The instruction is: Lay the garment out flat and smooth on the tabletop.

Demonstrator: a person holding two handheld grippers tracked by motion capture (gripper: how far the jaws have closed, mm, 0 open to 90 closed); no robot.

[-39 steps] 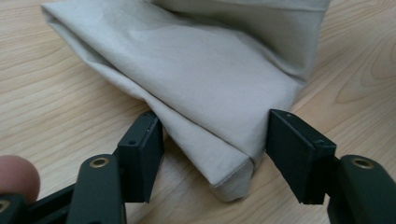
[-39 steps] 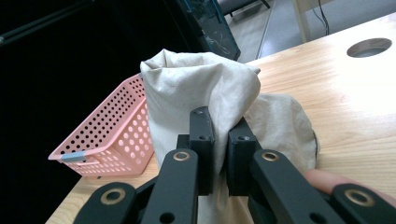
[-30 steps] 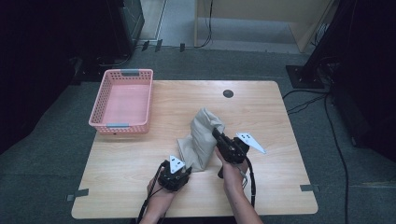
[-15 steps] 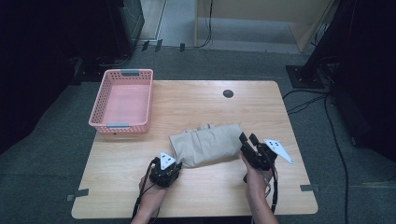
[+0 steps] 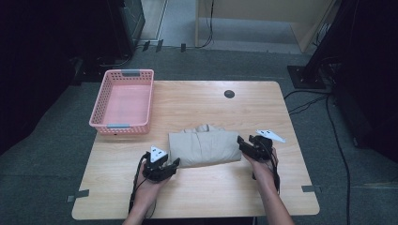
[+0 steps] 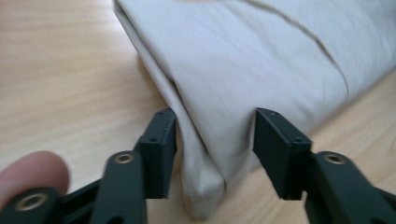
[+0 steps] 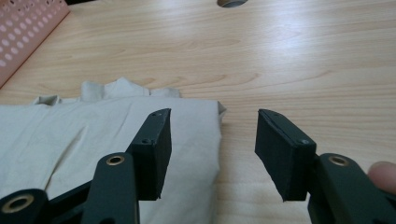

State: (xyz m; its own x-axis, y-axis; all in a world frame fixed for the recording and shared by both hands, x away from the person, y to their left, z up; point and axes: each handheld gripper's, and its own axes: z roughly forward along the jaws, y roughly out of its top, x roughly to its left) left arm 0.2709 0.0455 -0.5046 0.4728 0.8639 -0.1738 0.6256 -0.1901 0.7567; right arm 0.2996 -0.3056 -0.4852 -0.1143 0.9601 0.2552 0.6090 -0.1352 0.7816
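beige folded cloth (image 5: 204, 147) lay flat on the wooden tabletop (image 5: 197, 101), near its front middle, long side running left to right, with a rumpled edge at its far side. left hand-held gripper (image 5: 174, 164) sat at the cloth's near left corner; in the left gripper view the folded corner (image 6: 205, 191) stood between the two black jaws, which had just been opening and were parted, the left pad close against the fold and the right pad clear of it, so the cloth was released rather than pinched. right hand-held gripper (image 5: 240, 142) sat at the cloth's right edge; in the right gripper view its jaws, also just opening, were spread, one over the cloth's edge (image 7: 212, 140) and the other over bare wood, with nothing clamped. each tool was carried by a hand entering from the near edge. pink plastic basket (image 5: 123, 124) stood at the far left of the tabletop, well apart from the cloth. dark round hole (image 5: 229, 93) marked the far side of the tabletop
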